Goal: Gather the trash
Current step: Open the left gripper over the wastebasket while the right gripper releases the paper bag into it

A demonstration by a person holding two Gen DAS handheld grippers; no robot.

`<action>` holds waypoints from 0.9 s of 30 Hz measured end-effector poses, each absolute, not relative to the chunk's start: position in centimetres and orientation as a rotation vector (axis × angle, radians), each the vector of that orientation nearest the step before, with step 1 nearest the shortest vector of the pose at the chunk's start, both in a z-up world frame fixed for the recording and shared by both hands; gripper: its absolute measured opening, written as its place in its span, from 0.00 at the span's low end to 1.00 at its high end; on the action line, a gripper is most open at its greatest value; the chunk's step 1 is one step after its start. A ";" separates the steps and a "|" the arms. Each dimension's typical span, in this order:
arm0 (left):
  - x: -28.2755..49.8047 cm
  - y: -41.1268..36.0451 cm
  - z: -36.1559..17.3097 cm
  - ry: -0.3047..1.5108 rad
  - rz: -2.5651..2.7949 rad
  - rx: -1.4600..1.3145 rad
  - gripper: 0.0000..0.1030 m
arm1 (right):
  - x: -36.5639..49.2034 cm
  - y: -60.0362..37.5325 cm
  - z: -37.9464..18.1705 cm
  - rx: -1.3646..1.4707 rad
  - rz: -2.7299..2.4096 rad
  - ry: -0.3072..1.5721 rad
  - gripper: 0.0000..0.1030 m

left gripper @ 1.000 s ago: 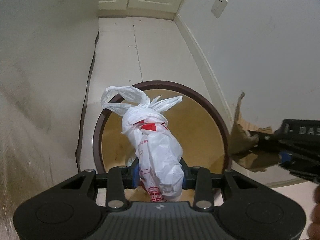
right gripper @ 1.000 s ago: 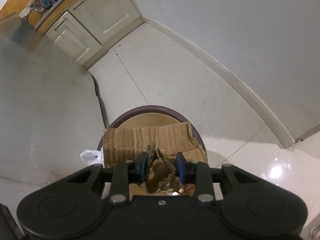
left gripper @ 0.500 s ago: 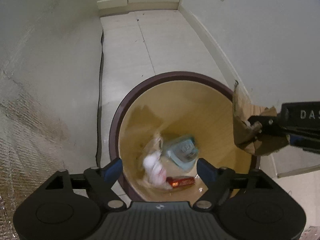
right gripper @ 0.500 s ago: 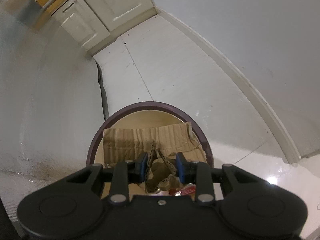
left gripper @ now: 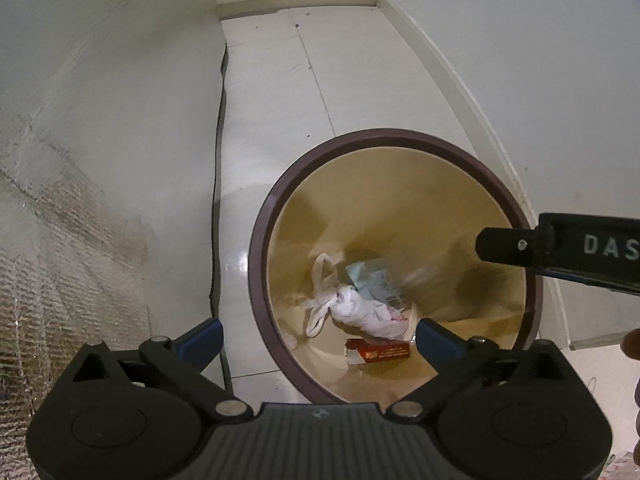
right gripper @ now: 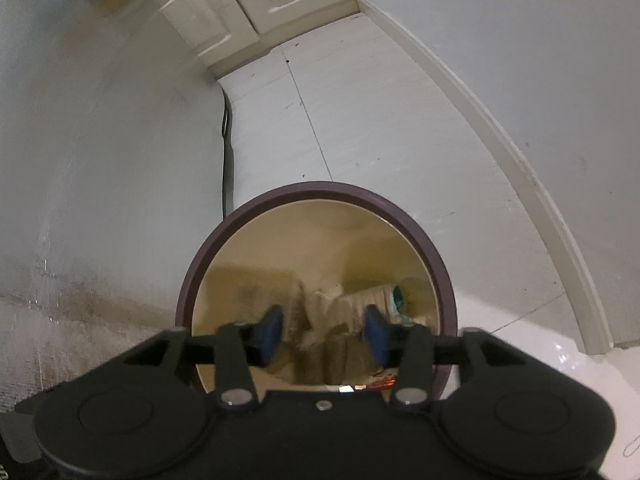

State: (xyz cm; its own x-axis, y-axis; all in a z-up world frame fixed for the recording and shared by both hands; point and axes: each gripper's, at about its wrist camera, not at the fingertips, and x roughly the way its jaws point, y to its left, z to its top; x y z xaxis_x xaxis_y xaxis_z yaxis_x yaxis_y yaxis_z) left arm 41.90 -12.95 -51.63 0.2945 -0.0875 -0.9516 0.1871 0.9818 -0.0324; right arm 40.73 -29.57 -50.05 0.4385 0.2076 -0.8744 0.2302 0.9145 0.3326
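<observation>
Because both grippers are held over the bin for release, the left gripper is opened wide and empty above the tied white bag on the bin floor, while the right gripper is opening with blurred cardboard loose between its jaws.

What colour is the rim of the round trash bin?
Dark maroon-brown rim, around a tan inside; the left wrist view shows it best.

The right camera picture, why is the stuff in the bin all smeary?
Right wrist view: the cardboard is blurred by motion between the opening jaws of the right hand-held gripper. Left wrist view: the knotted white bag lies sharp in the bin; glare shines on the floor.
</observation>
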 end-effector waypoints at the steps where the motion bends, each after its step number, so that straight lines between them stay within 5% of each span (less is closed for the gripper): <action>1: 41.9 -12.8 -51.7 1.264 -0.177 0.092 0.99 | 40.9 -29.7 -50.1 0.429 -0.016 1.131 0.60; 18: 41.9 -12.1 -51.9 1.306 -0.124 0.077 1.00 | 40.6 -30.4 -50.4 0.242 -0.004 1.242 0.73; 27: 41.9 -11.5 -50.9 1.291 -0.109 0.073 1.00 | 39.8 -30.9 -49.2 0.203 -0.007 1.221 0.95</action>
State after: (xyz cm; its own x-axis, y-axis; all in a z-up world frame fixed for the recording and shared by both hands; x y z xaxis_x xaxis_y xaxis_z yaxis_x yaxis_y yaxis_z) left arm 41.95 -11.55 -50.86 0.2725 -0.0402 -0.9613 0.1219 0.9925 -0.0070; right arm 39.83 -30.85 -49.22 0.3446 0.1037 -0.9330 0.1139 0.9819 0.1512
